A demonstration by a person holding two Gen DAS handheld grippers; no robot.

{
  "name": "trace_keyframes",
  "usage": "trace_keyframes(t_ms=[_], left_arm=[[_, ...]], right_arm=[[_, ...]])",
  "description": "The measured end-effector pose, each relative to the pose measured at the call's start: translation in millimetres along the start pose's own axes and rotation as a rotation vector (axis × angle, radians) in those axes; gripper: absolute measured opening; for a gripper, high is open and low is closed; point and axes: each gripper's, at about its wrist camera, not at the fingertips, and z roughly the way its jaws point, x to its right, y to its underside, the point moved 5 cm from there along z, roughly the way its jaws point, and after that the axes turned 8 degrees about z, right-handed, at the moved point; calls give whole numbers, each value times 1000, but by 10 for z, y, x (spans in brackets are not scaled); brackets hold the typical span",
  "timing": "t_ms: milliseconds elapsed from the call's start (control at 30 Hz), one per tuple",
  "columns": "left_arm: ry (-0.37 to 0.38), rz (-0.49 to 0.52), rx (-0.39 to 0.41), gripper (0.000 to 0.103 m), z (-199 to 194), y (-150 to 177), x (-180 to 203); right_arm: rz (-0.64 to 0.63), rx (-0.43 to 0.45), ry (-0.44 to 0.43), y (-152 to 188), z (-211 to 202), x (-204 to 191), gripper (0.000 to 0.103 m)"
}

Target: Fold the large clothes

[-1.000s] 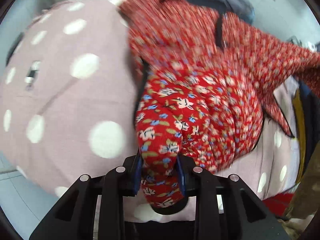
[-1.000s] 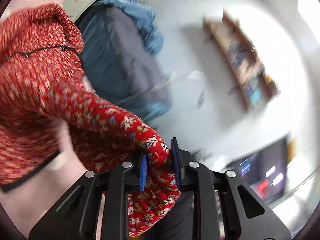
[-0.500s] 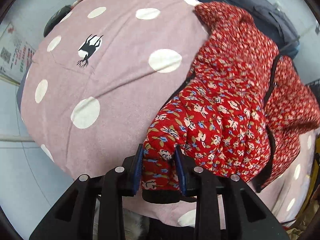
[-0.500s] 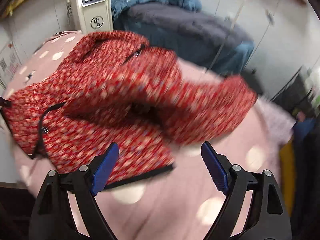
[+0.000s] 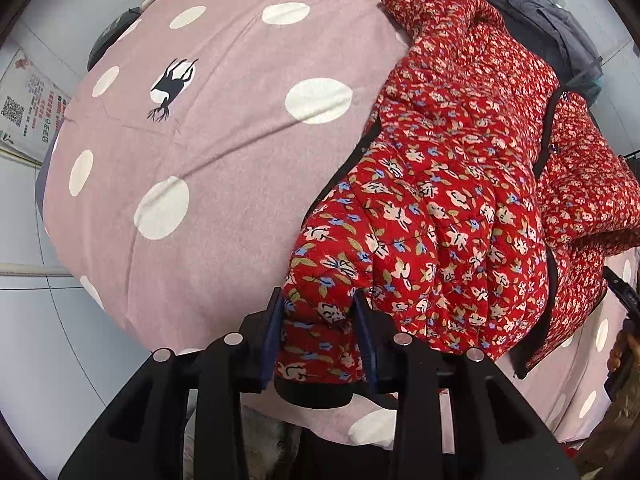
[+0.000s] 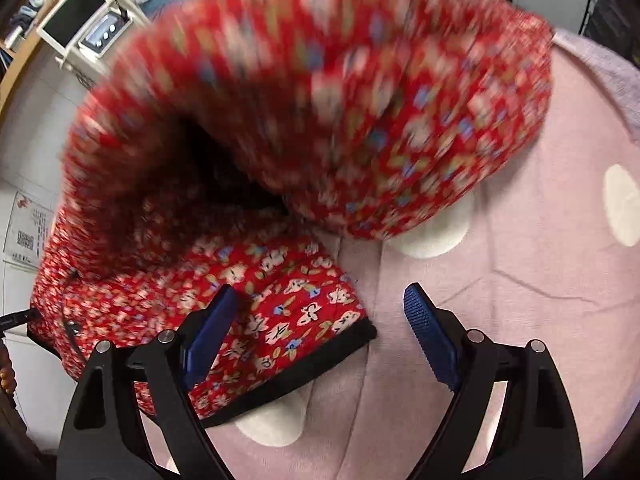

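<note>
A: Left gripper (image 5: 318,322)? We see its pads clamped on the black-edged cuff of the red floral jacket (image 5: 452,200), jaws just eased slightly wider. The jacket lies right of centre on the pink dotted sheet (image 5: 224,168).

B: Right gripper (image 6: 320,322) gapes wide, nothing pinched, after a slight narrowing. The jacket's hem (image 6: 280,372) lies under its left finger (image 6: 208,332); the blurred part fills the top.

red floral jacket (image 5: 448,208) — pink sheet (image 5: 208,168), white dots
</note>
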Motion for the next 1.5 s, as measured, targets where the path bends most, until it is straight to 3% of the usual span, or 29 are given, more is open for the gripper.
trace_keyframes(t_ms=[33,67,133,233,267,333,400,433,533,633,667,700,767,800,867,933,1033,1100,1200,1233,1267,1333,1400,1467,1500], left_arm=[[0,1,-3,33,10,14,12],[1,2,-5,33,22,27,26],[3,3,-5,33,30,47,40],[16,7,18,33,-80,22,14],[28,13,40,32,-191,-6,-15],[49,32,82,30,-418,-54,-80],[9,64,125,11,-668,-91,-192],[-27,79,135,2,-773,-104,-273],[-19,83,118,2,-883,-104,-545],[-48,33,27,2,-562,-17,-798],[-23,13,-3,6,-431,26,-815],[30,-19,-33,10,-273,97,-801],[64,-48,-53,48,-57,179,-723],[66,-41,-47,55,0,176,-677],[83,-7,-20,73,48,172,-526],[89,46,18,83,65,80,-407],[46,109,83,93,149,-118,-336],[49,134,53,93,319,-189,-312],[145,130,-19,92,541,-214,-191],[152,137,-27,88,587,-198,-147],[156,154,-34,78,632,-175,-86],[167,165,-56,58,694,-104,-5],[135,177,-36,47,671,-55,62],[119,216,-28,32,579,-2,110],[127,229,-18,30,494,32,128]], right_arm=[[2,-16,-3,42,50,-29,63],[-1,-24,6,102,75,-87,54],[-15,-23,-27,155,19,-218,17],[-4,-50,-113,251,-279,-396,14],[-3,-58,-188,307,-503,-490,13],[-41,-75,-244,412,-859,-619,12],[-108,-105,-278,691,-1308,-759,12],[-121,-121,-283,808,-1411,-732,12],[-141,-222,-278,1325,-1601,-722,12],[-116,-389,-243,1928,-1300,-699,12],[-91,-431,-226,2160,-1124,-678,12],[-82,-428,-202,2244,-1044,-665,14],[-20,-422,-121,2346,-841,-571,25],[-9,-415,-77,2323,-821,-526,37],[-15,-347,-15,2237,-874,-502,42],[-15,-268,-16,2060,-956,-508,63],[-5,-166,-22,1768,-1030,-408,77],[41,-159,-22,1602,-882,-344,77],[151,-196,-67,1518,-528,-232,77],[196,-209,-87,1534,-409,-179,77],[239,-232,-103,1576,-272,-150,76],[278,-244,-103,1637,-191,-132,43],[264,-222,-154,1687,-240,-262,27],[240,-209,-204,1736,-376,-405,24],[236,-209,-213,1761,-415,-437,23]])
